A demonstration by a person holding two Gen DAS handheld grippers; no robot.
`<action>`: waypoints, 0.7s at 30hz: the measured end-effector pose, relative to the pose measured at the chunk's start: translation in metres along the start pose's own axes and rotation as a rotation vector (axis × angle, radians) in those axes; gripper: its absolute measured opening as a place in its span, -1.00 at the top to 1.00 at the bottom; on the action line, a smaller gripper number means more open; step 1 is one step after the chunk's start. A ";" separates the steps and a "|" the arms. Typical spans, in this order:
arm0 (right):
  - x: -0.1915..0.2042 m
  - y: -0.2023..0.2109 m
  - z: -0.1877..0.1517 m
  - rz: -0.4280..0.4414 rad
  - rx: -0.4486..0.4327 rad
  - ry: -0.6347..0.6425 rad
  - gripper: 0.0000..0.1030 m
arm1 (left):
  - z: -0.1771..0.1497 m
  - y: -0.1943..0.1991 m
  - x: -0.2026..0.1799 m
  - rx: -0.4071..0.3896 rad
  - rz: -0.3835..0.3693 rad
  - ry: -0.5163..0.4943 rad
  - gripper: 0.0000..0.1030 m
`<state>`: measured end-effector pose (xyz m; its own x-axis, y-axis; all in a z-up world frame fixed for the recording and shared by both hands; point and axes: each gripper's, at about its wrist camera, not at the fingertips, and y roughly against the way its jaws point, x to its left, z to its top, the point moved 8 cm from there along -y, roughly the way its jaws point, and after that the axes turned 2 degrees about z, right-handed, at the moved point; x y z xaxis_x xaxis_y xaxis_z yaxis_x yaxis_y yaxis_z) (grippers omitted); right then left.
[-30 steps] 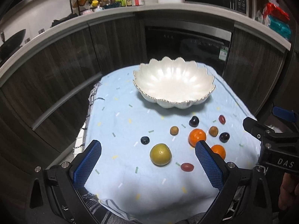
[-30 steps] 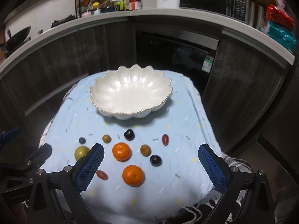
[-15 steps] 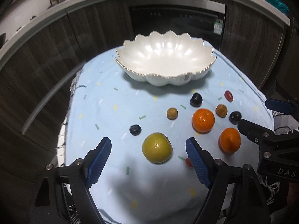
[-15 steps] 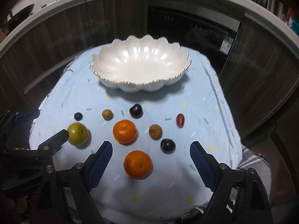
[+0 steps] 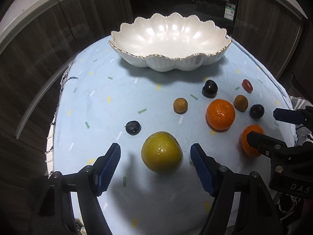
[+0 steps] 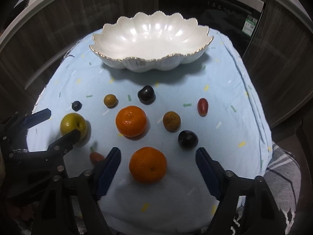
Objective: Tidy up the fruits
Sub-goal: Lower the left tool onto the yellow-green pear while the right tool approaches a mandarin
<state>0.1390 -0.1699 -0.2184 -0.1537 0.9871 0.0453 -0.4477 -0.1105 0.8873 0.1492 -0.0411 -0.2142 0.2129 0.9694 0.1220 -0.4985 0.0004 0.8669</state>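
Room: dark wood-grain cabinets (image 5: pixel 39 62) curve behind the worktop, with a black oven front (image 5: pixel 183 5) at the far centre.
Worktop: covered by a pale blue cloth (image 5: pixel 101 98) with small coloured flecks; its frayed edge hangs at the left.
Bowl: a white scalloped bowl (image 5: pixel 170 39) with a gilt rim stands at the far side, with no fruit in it.
Left hand-held gripper (image 5: pixel 155 154): jaws closing, pads apart from the yellow-green fruit (image 5: pixel 162 153) that lies between them.
Right hand-held gripper (image 6: pixel 158 157): jaws closing, the near orange (image 6: pixel 147 164) between them, untouched.
Far orange (image 6: pixel 131 121): mid-cloth, just beyond the near one.
Dark plums: one (image 6: pixel 146 94) near the bowl, one (image 6: pixel 187 139) right of the near orange.
Brown fruits: two, (image 6: pixel 110 100) and (image 6: pixel 171 121), flanking the far orange.
Red grape tomatoes: one (image 6: pixel 202 106) far right; one (image 6: pixel 96 157) partly hidden by the right gripper's left finger.
Blueberry (image 5: pixel 133 127): just beyond the yellow-green fruit, on its left.
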 end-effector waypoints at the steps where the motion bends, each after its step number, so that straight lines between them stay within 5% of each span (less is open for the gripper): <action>1: 0.000 -0.003 -0.001 0.005 0.011 -0.002 -0.45 | 0.000 -0.002 0.000 0.004 0.002 -0.002 -0.44; 13: 0.005 -0.025 -0.007 0.045 0.082 -0.003 -0.38 | -0.007 -0.022 -0.002 0.061 -0.024 0.002 -0.18; 21: 0.004 -0.038 -0.012 0.080 0.134 -0.023 -0.05 | -0.007 -0.029 -0.007 0.080 -0.060 0.000 0.06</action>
<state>0.1443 -0.1629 -0.2573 -0.1630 0.9783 0.1279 -0.3129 -0.1742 0.9337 0.1562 -0.0466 -0.2432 0.2407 0.9682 0.0685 -0.4164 0.0393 0.9083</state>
